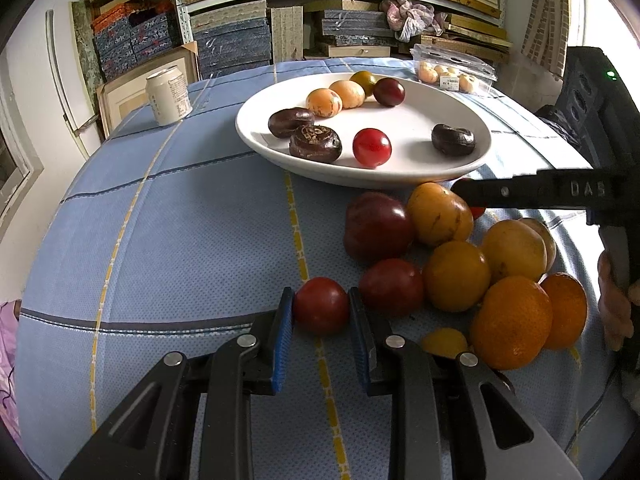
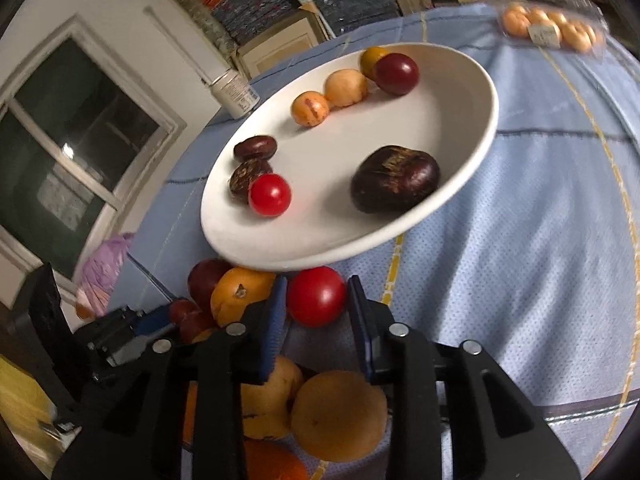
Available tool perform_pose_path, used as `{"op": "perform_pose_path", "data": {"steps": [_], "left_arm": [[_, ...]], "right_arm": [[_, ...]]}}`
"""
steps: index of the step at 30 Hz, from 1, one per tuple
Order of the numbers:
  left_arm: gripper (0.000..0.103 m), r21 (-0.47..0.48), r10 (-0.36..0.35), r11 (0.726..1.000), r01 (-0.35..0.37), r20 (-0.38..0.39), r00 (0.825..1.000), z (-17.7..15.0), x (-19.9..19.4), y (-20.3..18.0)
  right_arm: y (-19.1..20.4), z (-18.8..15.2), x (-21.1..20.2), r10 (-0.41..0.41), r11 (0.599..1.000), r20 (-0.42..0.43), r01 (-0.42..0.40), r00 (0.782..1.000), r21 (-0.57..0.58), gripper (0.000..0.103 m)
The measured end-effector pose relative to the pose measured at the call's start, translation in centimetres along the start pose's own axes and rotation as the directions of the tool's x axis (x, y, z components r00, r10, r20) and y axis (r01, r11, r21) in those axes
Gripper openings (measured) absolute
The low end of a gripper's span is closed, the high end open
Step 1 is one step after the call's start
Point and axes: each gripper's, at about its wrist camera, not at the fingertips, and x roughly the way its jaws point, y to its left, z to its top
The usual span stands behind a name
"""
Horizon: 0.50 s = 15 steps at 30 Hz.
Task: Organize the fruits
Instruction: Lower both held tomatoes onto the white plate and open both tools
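Eight small fruits are already laid in the wide white plate (image 1: 256, 142), a heap is left beside it on the surface, and one small red fruit is pinched by each pair of tongs, left (image 1: 321, 306) and right (image 2: 316, 296).

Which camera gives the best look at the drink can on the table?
The left wrist view: the drink can stands whole and sharp, left of the white plate. The right wrist view shows it blurred, partly hidden behind the plate's rim.

Drink can (image 1: 168, 98) on checked tablecloth (image 1: 180, 220), stacked boxes (image 1: 236, 46), window (image 2: 68, 148)
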Motion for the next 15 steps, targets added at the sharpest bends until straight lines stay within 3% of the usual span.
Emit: {"op": "perform_pose_path", "data": {"steps": [3,7,12,15], "left_arm": [[0.027,-0.012,-0.015,1.000,0.015,0.001,1.000,0.0,-0.1,0.2],[0.027,0.001,-0.007,1.000,0.007,0.018,1.000,-0.1,-0.5,0.0],[0.027,-0.024,0.010,1.000,-0.008,0.085,0.996,0.1,-1.9,0.4],[0.027,-0.053,0.012,0.999,-0.005,0.125,0.992,0.8,-3.1,0.8]], "right_arm": [[1.0,-0.7,-0.5,-0.050,0.996,0.006,0.051,0.999,-0.071,0.029],[0.3,-1.3,-1.9,-0.047,0.997,0.033,0.049,0.998,-0.058,0.029],[-0.2,-1.9,-4.7,-0.038,0.998,0.110,0.042,0.993,-0.038,0.029],[-0.3,-2.1,-7.0,-0.066,0.997,0.192,0.074,0.979,-0.033,0.029]]}}
